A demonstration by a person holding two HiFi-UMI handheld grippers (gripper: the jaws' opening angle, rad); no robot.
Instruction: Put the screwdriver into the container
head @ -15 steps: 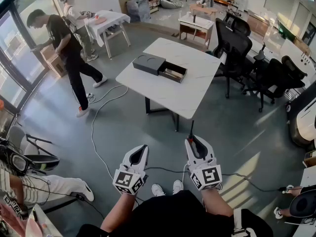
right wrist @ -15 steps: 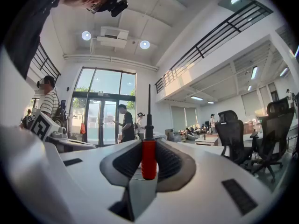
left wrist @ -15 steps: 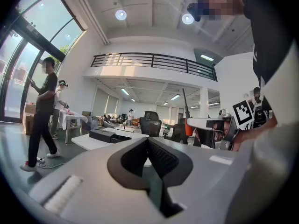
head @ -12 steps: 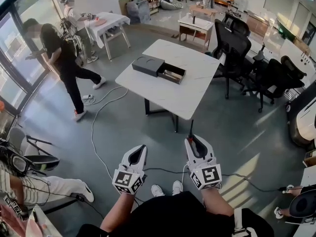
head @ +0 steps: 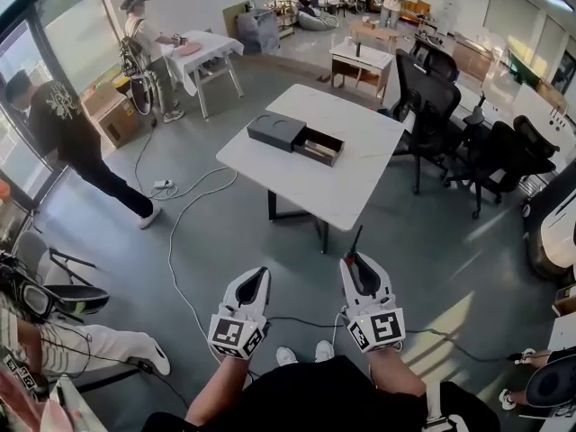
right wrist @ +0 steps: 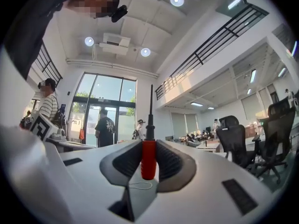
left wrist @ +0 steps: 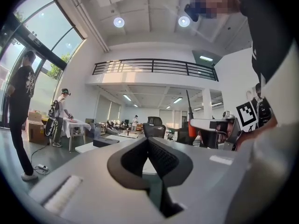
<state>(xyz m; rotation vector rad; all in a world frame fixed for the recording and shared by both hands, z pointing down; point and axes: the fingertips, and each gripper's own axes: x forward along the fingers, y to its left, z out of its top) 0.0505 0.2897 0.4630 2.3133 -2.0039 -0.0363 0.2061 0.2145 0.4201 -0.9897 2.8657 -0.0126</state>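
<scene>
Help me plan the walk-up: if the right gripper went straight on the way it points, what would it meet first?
Nothing close: only open floor lies ahead of the right gripper, shut on the screwdriver. Further on, probably the near edge of the white table, though height and depth are unclear.

— What's different from a moment ago?
— The person in black [head: 56, 124] has walked off to the left, from the open floor near the cardboard box [head: 112, 115] right out to the window [head: 49, 39], and now leans away with one leg trailing behind
— And the view itself?
— It has lifted a little: the table [head: 355, 196], the left tongs [head: 256, 277] and the right tongs [head: 357, 264] all sit slightly lower in the head view
</scene>
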